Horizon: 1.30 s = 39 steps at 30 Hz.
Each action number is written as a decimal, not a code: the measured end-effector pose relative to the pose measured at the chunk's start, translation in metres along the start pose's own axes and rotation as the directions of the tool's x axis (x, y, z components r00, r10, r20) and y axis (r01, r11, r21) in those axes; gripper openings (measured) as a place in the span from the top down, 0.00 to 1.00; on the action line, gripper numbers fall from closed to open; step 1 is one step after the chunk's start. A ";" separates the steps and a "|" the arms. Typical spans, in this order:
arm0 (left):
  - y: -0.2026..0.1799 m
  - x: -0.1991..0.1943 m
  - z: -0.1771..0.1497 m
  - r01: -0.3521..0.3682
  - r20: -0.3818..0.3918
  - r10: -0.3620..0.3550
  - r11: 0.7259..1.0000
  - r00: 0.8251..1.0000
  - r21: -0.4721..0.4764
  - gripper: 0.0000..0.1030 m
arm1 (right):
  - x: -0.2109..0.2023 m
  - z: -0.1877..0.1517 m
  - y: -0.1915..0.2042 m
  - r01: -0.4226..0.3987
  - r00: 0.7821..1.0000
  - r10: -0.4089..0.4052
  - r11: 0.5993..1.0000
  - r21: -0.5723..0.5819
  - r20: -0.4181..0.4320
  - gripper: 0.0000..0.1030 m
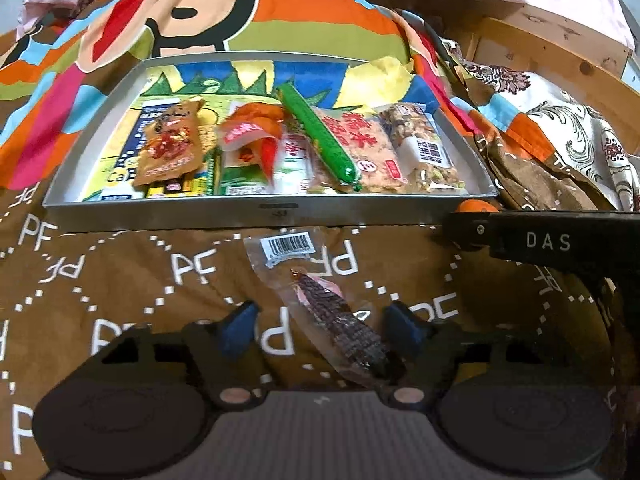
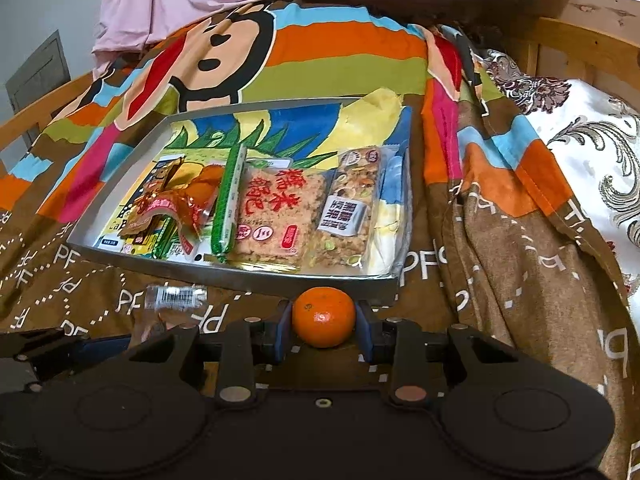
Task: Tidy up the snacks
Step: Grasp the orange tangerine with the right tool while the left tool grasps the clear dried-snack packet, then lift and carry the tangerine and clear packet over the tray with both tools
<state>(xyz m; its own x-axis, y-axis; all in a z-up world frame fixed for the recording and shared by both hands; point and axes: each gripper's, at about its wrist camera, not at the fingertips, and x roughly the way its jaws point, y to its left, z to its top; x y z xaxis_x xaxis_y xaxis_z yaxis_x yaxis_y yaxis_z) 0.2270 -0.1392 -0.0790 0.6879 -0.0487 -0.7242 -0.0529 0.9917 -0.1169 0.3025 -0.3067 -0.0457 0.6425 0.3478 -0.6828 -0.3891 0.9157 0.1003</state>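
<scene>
Lower middle of left view: left gripper [image 1: 318, 322] jaws apart around clear snack pack [image 1: 320, 312] on the bed, ready to pinch. Right view: right gripper [image 2: 324, 318] clamped on orange [image 2: 324, 316], just below tray [image 2: 240, 276], ready to drop in.

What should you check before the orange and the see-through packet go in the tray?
1. Right gripper holds the small round orange: ok.
2. Left gripper straddles the clear plastic packet with a dark snack: ok.
3. Fingers pressing that packet: not ok, gaps show.
4. Free space in the shallow grey metal tray: ok, far half bare.
5. Packet lies flat on the brown blanket: ok.
</scene>
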 end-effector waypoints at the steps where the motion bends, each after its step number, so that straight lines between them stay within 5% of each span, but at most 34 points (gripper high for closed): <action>1: 0.002 -0.001 0.000 0.000 0.000 0.000 1.000 1.000 -0.003 0.37 | 0.000 0.000 0.001 -0.002 1.000 0.002 1.000 -0.005 -0.002 0.65; 15: 0.014 -0.011 0.000 0.011 0.003 -0.011 1.000 1.000 -0.023 0.70 | 0.007 -0.005 0.024 -0.024 1.000 0.023 0.997 -0.080 -0.017 0.65; 27: 0.036 -0.035 0.001 0.018 0.053 -0.013 0.996 0.999 -0.089 0.79 | 0.006 -0.012 0.054 -0.065 0.998 0.065 0.988 -0.140 0.002 0.65; 39: 0.065 -0.065 0.020 -0.029 0.178 0.057 0.987 0.982 -0.158 0.87 | -0.012 -0.013 0.086 -0.071 0.967 0.111 0.982 -0.175 0.228 0.65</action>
<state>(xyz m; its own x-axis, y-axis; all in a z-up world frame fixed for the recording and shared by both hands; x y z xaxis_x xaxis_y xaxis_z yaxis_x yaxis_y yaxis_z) 0.1939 -0.0693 -0.0258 0.8014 0.0301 -0.5974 -0.1865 0.9615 -0.2016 0.2532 -0.2350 -0.0381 0.7293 0.4836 -0.4840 -0.5431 0.8394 0.0204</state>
